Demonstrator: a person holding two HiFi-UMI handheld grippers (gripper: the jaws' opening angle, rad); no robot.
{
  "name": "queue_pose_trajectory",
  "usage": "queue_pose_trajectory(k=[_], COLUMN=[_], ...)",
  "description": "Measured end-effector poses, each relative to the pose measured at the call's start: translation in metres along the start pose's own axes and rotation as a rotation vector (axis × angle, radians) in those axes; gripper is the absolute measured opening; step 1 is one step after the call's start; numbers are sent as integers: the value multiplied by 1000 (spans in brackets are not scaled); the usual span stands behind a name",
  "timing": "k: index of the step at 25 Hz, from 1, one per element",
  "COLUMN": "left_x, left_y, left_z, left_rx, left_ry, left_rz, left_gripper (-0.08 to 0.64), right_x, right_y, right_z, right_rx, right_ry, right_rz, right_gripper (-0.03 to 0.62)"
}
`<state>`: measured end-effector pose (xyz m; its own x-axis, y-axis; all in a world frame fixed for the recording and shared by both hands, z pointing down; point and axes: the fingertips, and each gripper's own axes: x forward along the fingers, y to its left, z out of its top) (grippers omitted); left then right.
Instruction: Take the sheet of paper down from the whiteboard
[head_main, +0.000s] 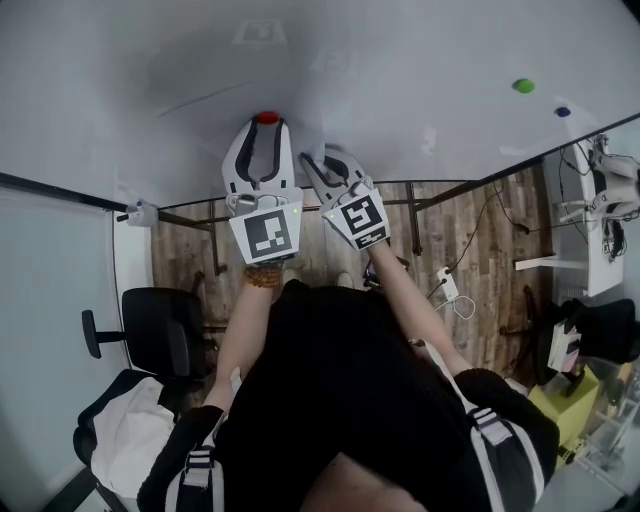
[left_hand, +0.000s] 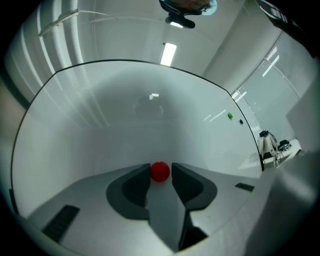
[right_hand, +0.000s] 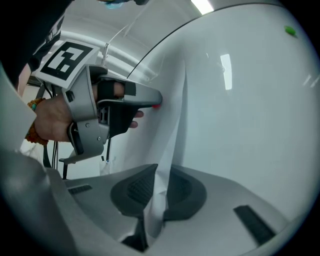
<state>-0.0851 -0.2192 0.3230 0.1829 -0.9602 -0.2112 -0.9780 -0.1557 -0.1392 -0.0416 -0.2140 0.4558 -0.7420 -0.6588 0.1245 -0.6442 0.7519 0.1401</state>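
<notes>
A red magnet (head_main: 267, 117) sits on the whiteboard (head_main: 420, 70), pinning a white sheet of paper (right_hand: 171, 125). My left gripper (head_main: 266, 130) points at the board with the magnet (left_hand: 160, 171) held between its jaw tips, both pads against it. My right gripper (head_main: 318, 162) is just to its right. In the right gripper view the paper's edge stands off the board and runs down between the pads, and the right gripper (right_hand: 161, 172) is shut on it. That view also shows the left gripper (right_hand: 154, 100) in a hand at the board.
A green magnet (head_main: 523, 86) and a blue magnet (head_main: 562, 112) sit far right on the board. Below are a wooden floor with cables, a black office chair (head_main: 160, 330) at the left and a white desk (head_main: 600, 240) at the right.
</notes>
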Motion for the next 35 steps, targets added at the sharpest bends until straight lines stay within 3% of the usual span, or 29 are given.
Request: queue_pose_trajectory(k=[14,35], left_x=[2,2], left_y=[3,1], left_z=[-1,-1], left_rx=[-9,-35], left_ry=[4,8], left_rz=[38,-43], left_gripper=[127,114], right_x=[-5,-9], right_y=[7,3], right_z=[2,2], right_rx=[21,54], right_ry=[-3,14], right_rz=[7,-11], right_gripper=[9,0])
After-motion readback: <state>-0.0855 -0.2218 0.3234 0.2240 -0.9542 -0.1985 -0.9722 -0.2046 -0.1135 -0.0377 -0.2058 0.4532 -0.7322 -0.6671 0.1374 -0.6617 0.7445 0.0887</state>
